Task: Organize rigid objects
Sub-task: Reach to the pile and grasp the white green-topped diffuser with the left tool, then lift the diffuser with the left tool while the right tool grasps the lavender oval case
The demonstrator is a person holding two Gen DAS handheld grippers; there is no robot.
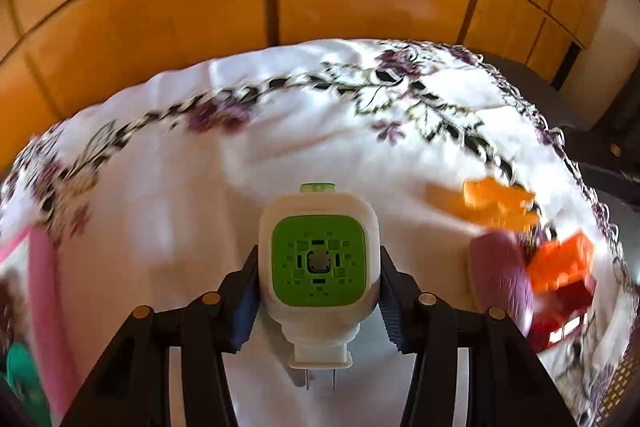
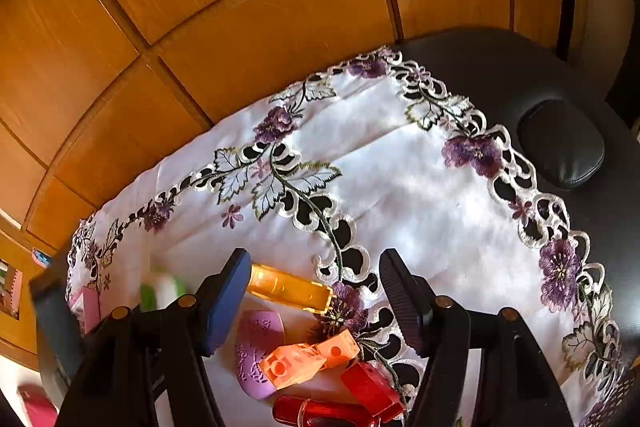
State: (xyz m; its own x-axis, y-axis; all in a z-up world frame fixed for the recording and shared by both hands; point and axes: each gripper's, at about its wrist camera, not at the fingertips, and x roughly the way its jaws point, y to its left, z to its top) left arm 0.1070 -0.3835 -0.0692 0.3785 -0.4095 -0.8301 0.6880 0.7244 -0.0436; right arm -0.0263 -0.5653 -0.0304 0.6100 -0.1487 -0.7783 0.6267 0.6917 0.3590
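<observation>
My left gripper (image 1: 319,291) is shut on a white plug-in device with a green square face (image 1: 319,261), its two prongs pointing down, held above the white embroidered cloth (image 1: 240,187). To its right lie a blurred orange block (image 1: 500,203), a purple oval piece (image 1: 500,275), an orange brick (image 1: 560,263) and a red piece (image 1: 560,319). My right gripper (image 2: 314,301) is open and empty above a yellow-orange bar (image 2: 288,289), a purple oval (image 2: 256,351), orange bricks (image 2: 308,359) and red pieces (image 2: 368,391). The white and green device shows blurred at left (image 2: 160,289).
A wooden panelled wall (image 2: 240,7) stands behind the table. A black padded surface (image 2: 560,143) lies right of the cloth (image 2: 400,167). A pink item (image 1: 44,307) and a green item (image 1: 20,375) sit at the left edge; a pink block (image 2: 86,307) is at left.
</observation>
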